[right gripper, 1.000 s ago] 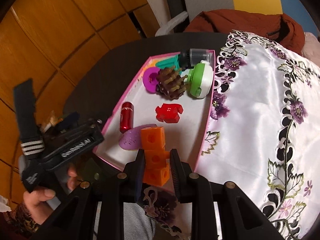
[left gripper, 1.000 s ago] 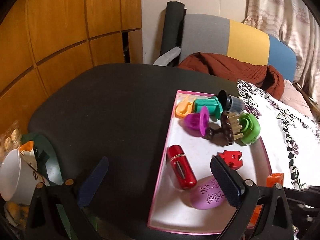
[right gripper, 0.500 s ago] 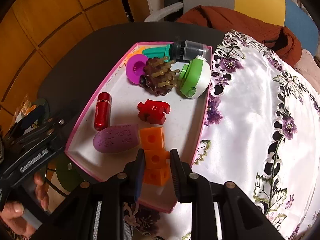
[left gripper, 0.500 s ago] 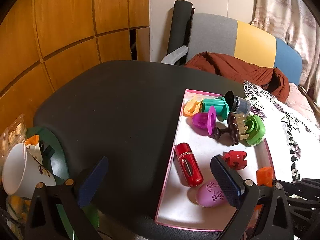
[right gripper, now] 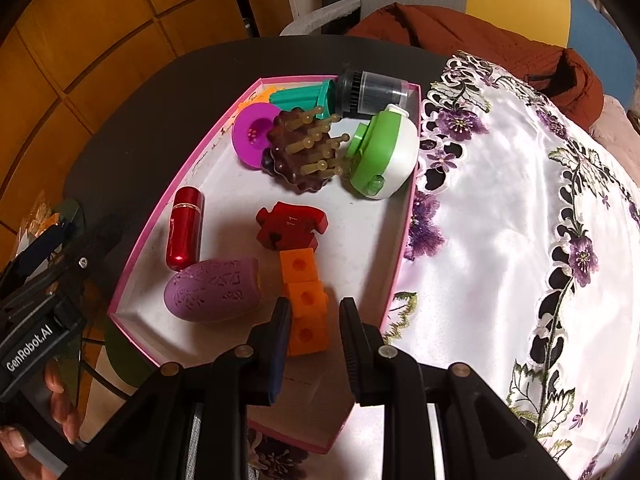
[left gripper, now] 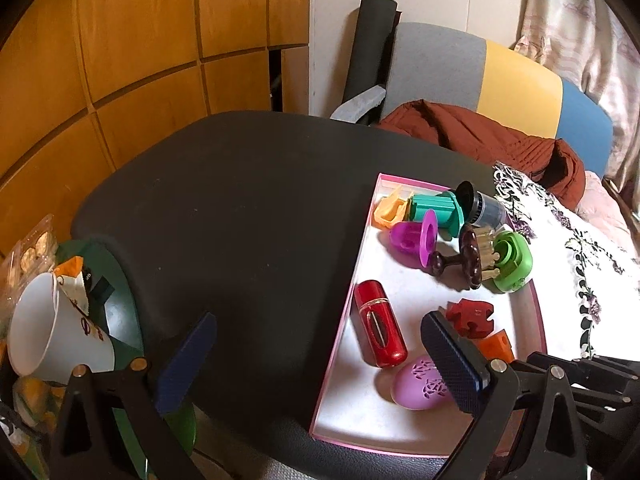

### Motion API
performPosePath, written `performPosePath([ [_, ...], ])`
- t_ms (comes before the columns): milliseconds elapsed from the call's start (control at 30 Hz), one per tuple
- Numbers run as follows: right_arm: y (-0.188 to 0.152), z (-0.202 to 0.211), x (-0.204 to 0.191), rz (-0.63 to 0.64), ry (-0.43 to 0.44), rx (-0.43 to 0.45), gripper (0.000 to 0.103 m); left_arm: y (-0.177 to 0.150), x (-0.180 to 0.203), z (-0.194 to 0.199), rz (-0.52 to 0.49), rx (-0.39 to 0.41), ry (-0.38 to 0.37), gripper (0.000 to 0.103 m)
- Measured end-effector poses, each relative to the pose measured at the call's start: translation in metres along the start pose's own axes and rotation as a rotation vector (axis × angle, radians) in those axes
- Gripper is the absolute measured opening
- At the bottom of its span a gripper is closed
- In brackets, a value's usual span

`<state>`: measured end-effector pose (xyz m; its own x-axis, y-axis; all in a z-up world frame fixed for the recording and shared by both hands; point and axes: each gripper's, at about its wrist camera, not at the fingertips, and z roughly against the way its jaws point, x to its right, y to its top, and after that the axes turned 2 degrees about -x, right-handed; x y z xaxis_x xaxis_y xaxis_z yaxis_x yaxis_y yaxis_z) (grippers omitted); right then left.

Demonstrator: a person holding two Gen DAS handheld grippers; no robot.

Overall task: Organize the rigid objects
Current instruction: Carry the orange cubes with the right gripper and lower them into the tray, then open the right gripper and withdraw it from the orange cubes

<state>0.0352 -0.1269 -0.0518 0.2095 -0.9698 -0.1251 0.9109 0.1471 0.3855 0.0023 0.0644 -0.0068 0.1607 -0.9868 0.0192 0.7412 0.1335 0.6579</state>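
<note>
A pink-rimmed tray (left gripper: 346,320) (right gripper: 402,240) lies on the black table. It holds a red cylinder (right gripper: 184,228), a purple egg shape (right gripper: 212,292), a red puzzle piece (right gripper: 290,226), a brown knobbed brush (right gripper: 300,160), a green and white case (right gripper: 384,156), a magenta cup (right gripper: 254,134) and a black canister (right gripper: 372,92). My right gripper (right gripper: 314,312) is shut on an orange stack of cubes (right gripper: 306,300), low in the tray's near part, beside the egg. My left gripper (left gripper: 316,320) stands open over the tray's left rim, holding nothing.
A white cloth with purple flowers (right gripper: 500,220) covers the table right of the tray. A white cup (left gripper: 44,328) sits on a green stand at the far left. A chair with a brown garment (left gripper: 460,128) stands behind. A hand (right gripper: 60,412) holds the left gripper.
My right gripper has carried the orange cubes forward from over the tray's near edge to inside the tray, and lower. The left gripper has stayed put and open.
</note>
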Motion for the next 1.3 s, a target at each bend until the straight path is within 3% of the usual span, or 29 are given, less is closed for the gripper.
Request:
performPosePath([
  [333,-0.009,0.004,-0.003,-0.001,0.013,-0.021,0.024,0.001,-0.001,0.004,-0.014,-0.015,-0.030,0.103],
  [433,-0.013,0.013,0.003,-0.045,0.032,0.008,0.024,0.001,-0.003,0.007,0.002,0.000,-0.037,0.103],
  [600,-0.011,0.034,0.014,-0.137,0.062,0.105,0.039,0.004,0.001,0.011,-0.002,0.004,-0.012,0.103],
  [767,-0.005,0.048,0.013,-0.130,0.038,0.183,0.045,0.007,0.009,0.018,-0.046,0.004,0.047,0.103],
  [833,-0.004,0.051,0.010,-0.126,0.028,0.211,0.051,0.008,0.012,0.019,-0.074,-0.003,0.069,0.103],
  [900,-0.003,0.054,0.006,-0.122,0.000,0.240,0.066,0.009,0.014,0.020,-0.100,-0.019,0.074,0.103],
  [967,-0.002,0.056,0.003,-0.122,-0.042,0.261,0.072,0.010,0.015,0.020,-0.114,-0.023,0.084,0.103],
  [1300,0.002,0.054,-0.006,-0.146,-0.166,0.281,0.073,0.015,0.012,0.035,-0.105,0.012,0.071,0.103],
])
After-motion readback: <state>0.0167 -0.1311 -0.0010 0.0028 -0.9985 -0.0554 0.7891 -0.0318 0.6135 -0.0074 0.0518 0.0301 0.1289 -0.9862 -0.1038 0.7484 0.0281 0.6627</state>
